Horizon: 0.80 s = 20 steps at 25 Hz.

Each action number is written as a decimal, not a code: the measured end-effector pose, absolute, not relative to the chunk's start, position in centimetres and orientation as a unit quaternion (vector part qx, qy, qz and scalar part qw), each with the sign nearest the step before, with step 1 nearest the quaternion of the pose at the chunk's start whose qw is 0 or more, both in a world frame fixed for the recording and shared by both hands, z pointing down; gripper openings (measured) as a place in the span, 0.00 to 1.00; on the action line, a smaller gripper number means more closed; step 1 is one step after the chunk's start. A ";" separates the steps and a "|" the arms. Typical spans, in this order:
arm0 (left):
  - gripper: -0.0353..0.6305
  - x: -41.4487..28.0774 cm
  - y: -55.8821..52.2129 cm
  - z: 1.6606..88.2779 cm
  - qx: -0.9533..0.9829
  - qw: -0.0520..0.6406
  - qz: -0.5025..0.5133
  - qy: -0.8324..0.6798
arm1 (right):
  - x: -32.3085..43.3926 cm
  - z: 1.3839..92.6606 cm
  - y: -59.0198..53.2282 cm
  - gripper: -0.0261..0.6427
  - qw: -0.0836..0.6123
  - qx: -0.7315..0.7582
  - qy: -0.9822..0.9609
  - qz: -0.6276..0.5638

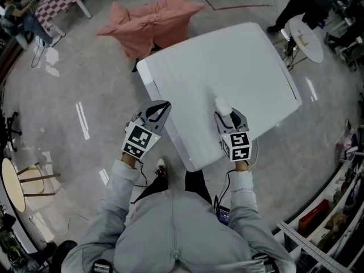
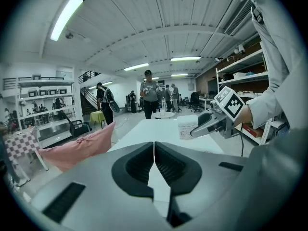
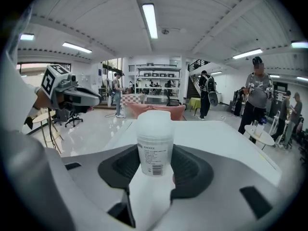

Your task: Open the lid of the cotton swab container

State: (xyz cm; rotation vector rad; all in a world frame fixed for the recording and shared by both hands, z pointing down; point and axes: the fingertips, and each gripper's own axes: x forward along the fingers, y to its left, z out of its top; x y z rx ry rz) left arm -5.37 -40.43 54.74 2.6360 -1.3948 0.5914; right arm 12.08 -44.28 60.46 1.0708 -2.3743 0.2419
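Observation:
The cotton swab container (image 1: 222, 103) is a small white, translucent tub with its lid on. It stands upright near the front edge of the white table (image 1: 227, 56). My right gripper (image 1: 227, 114) is shut on it, and in the right gripper view the tub (image 3: 155, 138) sits between the two dark pads with its barcode label facing the camera. My left gripper (image 1: 164, 104) hangs just off the table's left edge, level with the tub. Its jaws (image 2: 154, 150) are shut with nothing in them. From the left gripper view the tub (image 2: 187, 127) and the right gripper (image 2: 208, 121) show at the right.
A pink cushion (image 1: 151, 21) lies on the floor beyond the table's far left corner. A small round table (image 1: 304, 36) stands at the upper right, with a person next to it. Shelving runs along the right wall (image 1: 330, 220). Several people stand further off in the room.

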 end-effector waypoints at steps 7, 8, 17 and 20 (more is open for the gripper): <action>0.09 -4.4 -36.6 49.8 0.881 0.018 0.162 -0.444 | 12.4 53.6 -38.2 0.37 0.236 0.420 -0.874 0.059; 0.09 -4.1 -35.9 49.2 0.884 0.013 0.158 -0.440 | 12.5 52.7 -37.2 0.37 0.231 0.422 -0.875 0.056; 0.09 -1.5 -30.2 45.3 0.911 -0.027 0.132 -0.390 | 12.6 46.4 -28.4 0.37 0.203 0.449 -0.870 0.030; 0.09 -1.0 -28.0 44.2 0.918 -0.038 0.125 -0.374 | 12.8 45.2 -25.6 0.37 0.201 0.465 -0.862 0.023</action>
